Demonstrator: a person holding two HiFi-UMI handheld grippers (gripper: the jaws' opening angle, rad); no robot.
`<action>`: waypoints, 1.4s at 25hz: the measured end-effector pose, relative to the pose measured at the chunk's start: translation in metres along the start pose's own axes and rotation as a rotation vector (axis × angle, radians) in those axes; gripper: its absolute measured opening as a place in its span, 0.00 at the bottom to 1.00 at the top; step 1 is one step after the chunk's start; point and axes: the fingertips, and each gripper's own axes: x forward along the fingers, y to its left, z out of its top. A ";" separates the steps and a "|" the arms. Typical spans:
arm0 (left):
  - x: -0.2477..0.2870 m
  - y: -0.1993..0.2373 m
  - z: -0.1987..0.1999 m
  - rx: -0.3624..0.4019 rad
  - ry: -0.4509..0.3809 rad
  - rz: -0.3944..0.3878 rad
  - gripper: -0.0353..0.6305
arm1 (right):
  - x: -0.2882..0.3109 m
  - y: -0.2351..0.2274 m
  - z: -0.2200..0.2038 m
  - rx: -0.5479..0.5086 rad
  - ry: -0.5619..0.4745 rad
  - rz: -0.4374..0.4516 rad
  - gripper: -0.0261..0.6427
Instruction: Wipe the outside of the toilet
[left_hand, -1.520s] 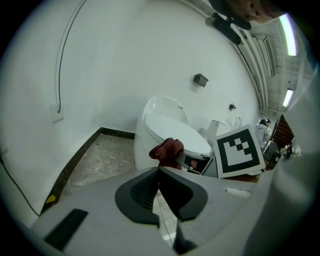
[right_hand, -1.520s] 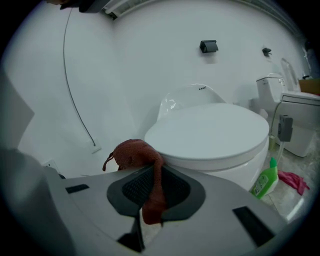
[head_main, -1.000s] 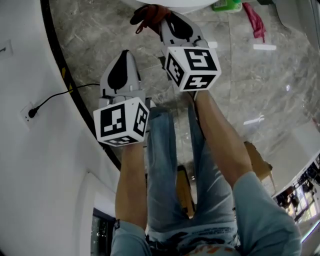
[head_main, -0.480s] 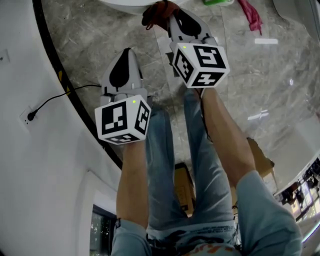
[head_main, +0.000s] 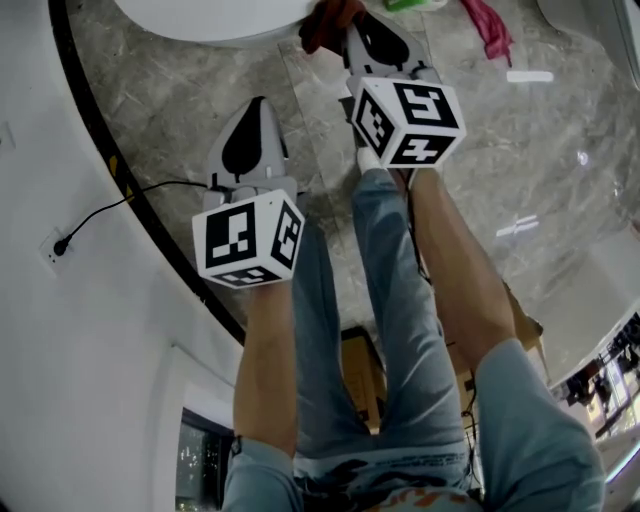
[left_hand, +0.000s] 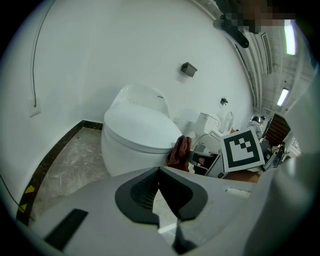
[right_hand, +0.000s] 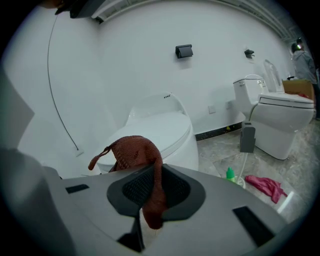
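A white toilet (left_hand: 135, 135) (right_hand: 165, 131) (head_main: 210, 18) with its lid down stands by the curved white wall. My right gripper (right_hand: 152, 192) (head_main: 335, 20) is shut on a brown-red cloth (right_hand: 135, 155) (head_main: 325, 15) (left_hand: 180, 151), which bunches above the jaws and hangs below them, close to the toilet's front rim. Whether the cloth touches the bowl, I cannot tell. My left gripper (left_hand: 159, 187) (head_main: 250, 125) hangs lower and farther back over the marble floor, jaws closed with nothing between them.
A second toilet (right_hand: 277, 120) stands to the right. A green bottle (right_hand: 230, 174), a pink rag (right_hand: 265, 186) and a grey-handled tool (right_hand: 247, 140) lie on the floor. A black cable (head_main: 120, 205) runs to a wall socket. The person's legs (head_main: 390, 330) are below.
Both grippers have moved forward toward the toilet; its rim now fills more of the head view's top. The right gripper still holds the cloth.
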 end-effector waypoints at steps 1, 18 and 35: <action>0.004 -0.003 0.001 -0.002 0.002 0.001 0.04 | 0.001 -0.004 0.001 -0.001 0.005 0.003 0.11; 0.059 -0.035 0.012 -0.052 0.012 0.038 0.04 | 0.036 -0.074 0.014 -0.056 0.063 0.033 0.11; -0.021 0.033 -0.025 -0.072 0.002 0.045 0.04 | -0.038 -0.009 -0.022 -0.173 0.071 0.037 0.11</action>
